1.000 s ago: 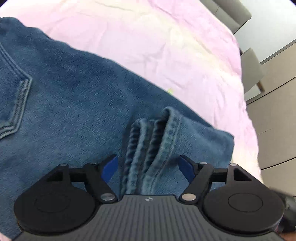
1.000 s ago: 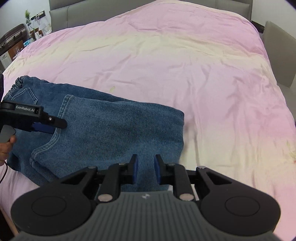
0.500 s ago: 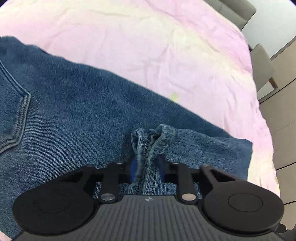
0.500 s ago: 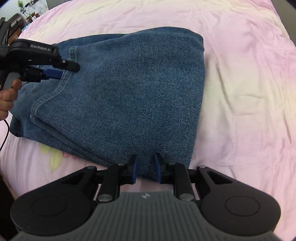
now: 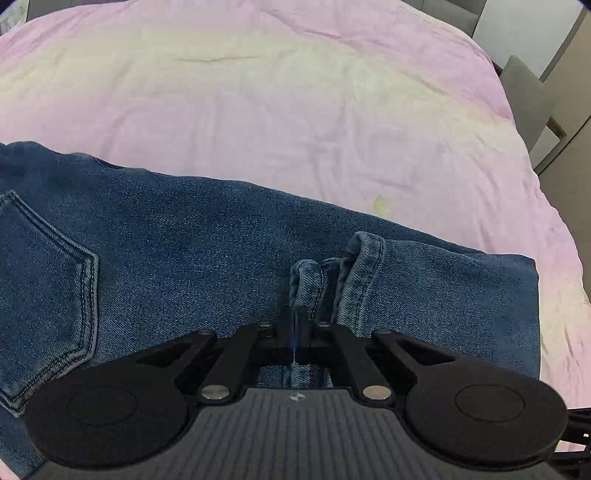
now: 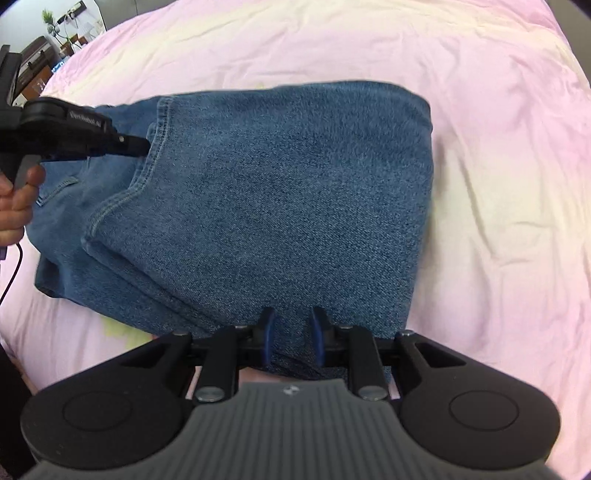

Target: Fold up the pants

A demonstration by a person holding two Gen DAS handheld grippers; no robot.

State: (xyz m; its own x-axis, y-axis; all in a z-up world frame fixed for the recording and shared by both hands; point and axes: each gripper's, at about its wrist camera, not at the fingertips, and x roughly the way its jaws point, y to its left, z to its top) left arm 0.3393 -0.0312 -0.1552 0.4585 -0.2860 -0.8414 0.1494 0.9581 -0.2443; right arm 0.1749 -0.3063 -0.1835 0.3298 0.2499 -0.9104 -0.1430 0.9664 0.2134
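Observation:
Blue jeans [image 6: 266, 199] lie folded on the pink bedspread, the leg half laid over the seat half. In the left wrist view the jeans [image 5: 177, 236] show a back pocket at the left and bunched leg hems [image 5: 354, 273] just ahead of my fingers. My left gripper [image 5: 295, 332] is shut on the hem fabric; it also shows in the right wrist view [image 6: 140, 147] at the hem edge. My right gripper [image 6: 291, 336] sits at the jeans' near edge, jaws a narrow gap apart with denim between them.
The pink and pale yellow bedspread [image 5: 295, 110] fills the far side and the right [image 6: 498, 184]. A grey chair [image 5: 528, 92] and wall panels stand beyond the bed's right edge. A shelf with a plant [image 6: 55, 26] is at the far left.
My left gripper closed from wide open onto the leg hems. My right gripper moved down and forward to the jeans' near edge, so the denim now lies between its fingers.

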